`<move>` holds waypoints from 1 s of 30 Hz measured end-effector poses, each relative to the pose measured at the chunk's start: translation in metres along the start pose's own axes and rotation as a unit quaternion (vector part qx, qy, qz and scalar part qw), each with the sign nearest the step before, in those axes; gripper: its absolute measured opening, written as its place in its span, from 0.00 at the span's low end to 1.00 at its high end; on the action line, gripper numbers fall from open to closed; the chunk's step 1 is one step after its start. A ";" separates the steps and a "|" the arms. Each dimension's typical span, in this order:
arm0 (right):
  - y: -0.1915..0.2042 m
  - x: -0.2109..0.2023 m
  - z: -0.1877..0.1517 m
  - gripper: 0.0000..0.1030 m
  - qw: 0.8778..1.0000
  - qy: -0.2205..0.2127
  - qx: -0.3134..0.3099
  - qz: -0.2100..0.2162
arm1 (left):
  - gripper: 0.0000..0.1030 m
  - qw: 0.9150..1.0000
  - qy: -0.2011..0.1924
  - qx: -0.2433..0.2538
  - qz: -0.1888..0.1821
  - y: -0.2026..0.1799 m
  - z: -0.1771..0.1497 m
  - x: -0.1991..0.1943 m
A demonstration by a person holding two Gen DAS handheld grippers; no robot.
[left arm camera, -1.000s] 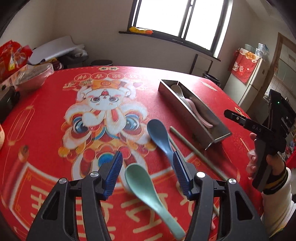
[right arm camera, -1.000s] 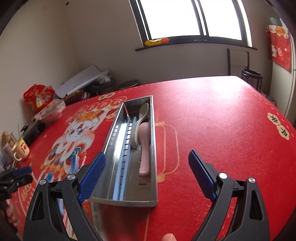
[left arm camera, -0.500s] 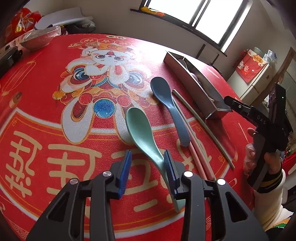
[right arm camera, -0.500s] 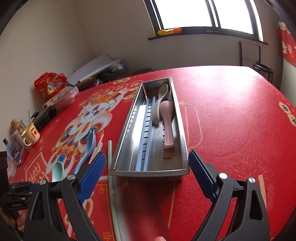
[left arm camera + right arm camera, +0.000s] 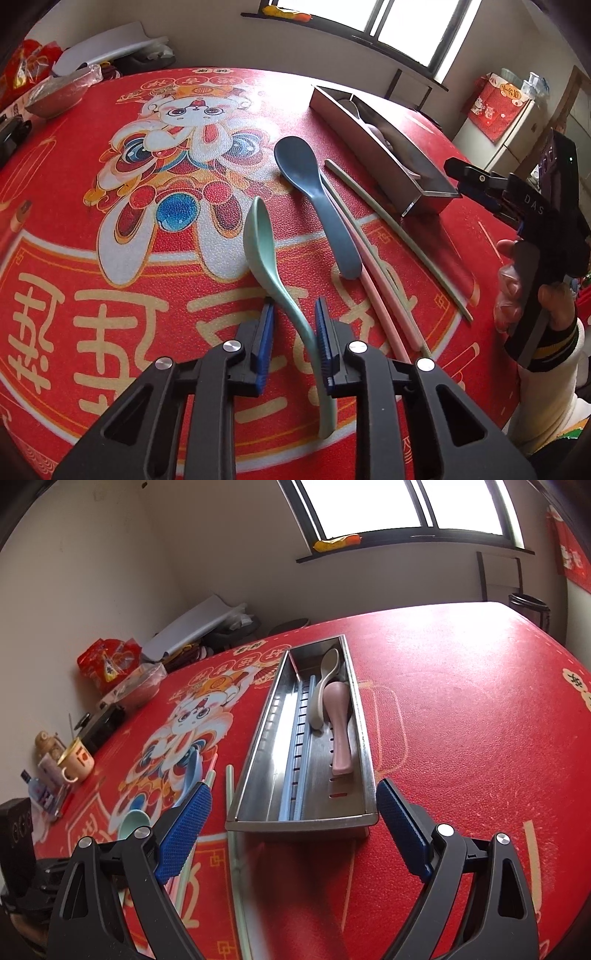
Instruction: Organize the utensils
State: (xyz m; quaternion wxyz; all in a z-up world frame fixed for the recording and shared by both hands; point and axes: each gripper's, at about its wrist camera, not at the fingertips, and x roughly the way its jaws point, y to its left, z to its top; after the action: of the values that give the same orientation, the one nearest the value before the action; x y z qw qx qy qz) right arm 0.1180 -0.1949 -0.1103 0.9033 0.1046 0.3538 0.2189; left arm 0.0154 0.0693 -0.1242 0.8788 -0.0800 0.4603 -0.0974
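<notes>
Mint-green plastic, the spoon lies on the red tablecloth with its bowl pointing away from me and its handle running back between the pads of my left gripper. The jaws are closing around that handle; the right-hand pad looks to be against it, but a gap shows on the other side, so I have no grip on it. Just beside it lies a dark blue spoon, with pink chopsticks and a pale green chopstick slanting alongside. Further off stands the steel tray, long and narrow; inside it a cream spoon and a pink spoon lie side by side against one long wall. My right gripper hovers near the tray's closest end with its jaws wide apart and nothing between them. At the table's far edge sit a yellow mug and a red snack bag.
</notes>
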 end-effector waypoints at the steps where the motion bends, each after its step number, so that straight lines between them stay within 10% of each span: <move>1: 0.000 0.000 0.000 0.85 1.000 0.000 0.000 0.003 | 0.11 1.000 0.002 0.004 -0.003 -0.001 0.001 0.001; 16: -0.006 -0.001 0.001 0.85 1.000 -0.014 0.006 0.028 | 0.06 0.993 -0.119 -0.004 0.001 0.035 0.080 0.000; 30: 0.009 0.005 -0.001 0.85 0.999 -0.015 -0.032 0.032 | 0.06 0.996 -0.078 -0.028 -0.042 0.061 0.079 0.029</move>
State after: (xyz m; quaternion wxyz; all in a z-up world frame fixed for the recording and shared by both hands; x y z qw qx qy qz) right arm 0.1179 -0.1840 -0.1109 0.9041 0.0899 0.3292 0.2572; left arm 0.1025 0.1252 -0.1169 0.9046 -0.1310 0.3890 -0.1148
